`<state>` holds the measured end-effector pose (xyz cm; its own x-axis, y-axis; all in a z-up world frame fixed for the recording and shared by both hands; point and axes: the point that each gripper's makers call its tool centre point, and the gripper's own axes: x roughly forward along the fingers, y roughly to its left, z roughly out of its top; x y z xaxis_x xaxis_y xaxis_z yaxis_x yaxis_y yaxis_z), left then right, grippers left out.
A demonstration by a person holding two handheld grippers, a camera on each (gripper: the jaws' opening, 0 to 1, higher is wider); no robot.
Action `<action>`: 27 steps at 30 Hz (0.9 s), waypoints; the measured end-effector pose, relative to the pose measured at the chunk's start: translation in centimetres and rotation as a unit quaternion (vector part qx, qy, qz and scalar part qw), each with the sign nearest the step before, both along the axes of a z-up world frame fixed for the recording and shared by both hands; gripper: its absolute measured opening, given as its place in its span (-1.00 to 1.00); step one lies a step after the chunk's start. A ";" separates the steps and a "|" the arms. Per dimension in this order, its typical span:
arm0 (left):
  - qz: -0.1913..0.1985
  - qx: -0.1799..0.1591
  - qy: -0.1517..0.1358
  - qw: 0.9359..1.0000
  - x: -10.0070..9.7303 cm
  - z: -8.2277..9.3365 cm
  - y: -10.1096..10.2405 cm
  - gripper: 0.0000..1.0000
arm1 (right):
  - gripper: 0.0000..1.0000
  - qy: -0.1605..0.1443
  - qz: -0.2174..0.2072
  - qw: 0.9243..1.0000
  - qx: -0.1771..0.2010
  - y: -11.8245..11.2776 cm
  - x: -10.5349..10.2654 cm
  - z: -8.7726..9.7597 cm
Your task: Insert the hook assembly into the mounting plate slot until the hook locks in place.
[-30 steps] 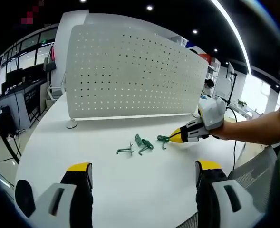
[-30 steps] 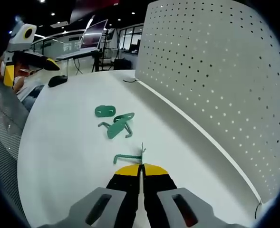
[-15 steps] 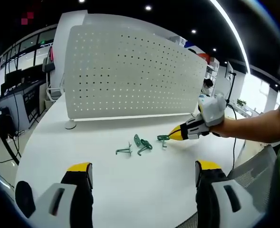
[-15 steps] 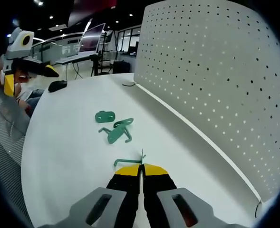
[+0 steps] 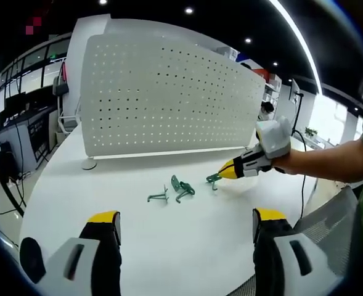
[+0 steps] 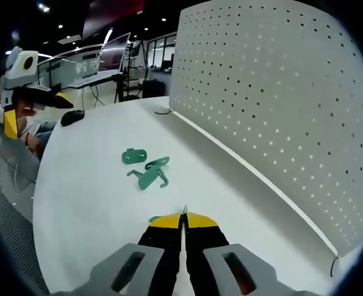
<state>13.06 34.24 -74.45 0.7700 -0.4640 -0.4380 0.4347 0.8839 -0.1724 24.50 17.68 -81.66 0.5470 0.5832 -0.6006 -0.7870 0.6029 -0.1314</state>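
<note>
The white perforated mounting plate (image 5: 169, 98) stands upright at the back of the white table (image 5: 169, 246). My right gripper (image 5: 222, 173) comes in from the right, shut on a green wire hook (image 5: 214, 179) held just over the table. In the right gripper view the same gripper (image 6: 182, 217) has its jaws pressed together, with a bit of the hook (image 6: 156, 218) showing under them and the plate (image 6: 273, 92) on the right. My left gripper (image 5: 186, 217) stands open near the table's front edge, nothing between its jaws; it also appears far left as the left gripper (image 6: 38, 108).
Two more green hook pieces (image 5: 158, 197) (image 5: 182, 188) lie on the table left of the held one; the right gripper view has them as a flat piece (image 6: 134, 156) and a bent piece (image 6: 150, 176). A person's forearm (image 5: 329, 166) reaches in from the right. A round foot (image 5: 89, 165) holds the plate's left end.
My right gripper has risen slightly with the hook, which now sits mostly hidden under its jaws in the right gripper view. The left gripper has stayed open and nearly still.
</note>
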 end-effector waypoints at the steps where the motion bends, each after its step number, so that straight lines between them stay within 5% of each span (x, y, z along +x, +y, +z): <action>1: -0.001 0.000 0.000 1.000 0.0 0.0 0.0 0.81 | -1.00 0.000 -0.001 1.000 0.000 0.0 0.0 0.0; 27: -0.020 0.010 -0.005 1.000 -0.3 0.1 -0.7 0.76 | -1.00 -0.003 -0.002 1.000 -0.026 -0.7 -0.3 -0.8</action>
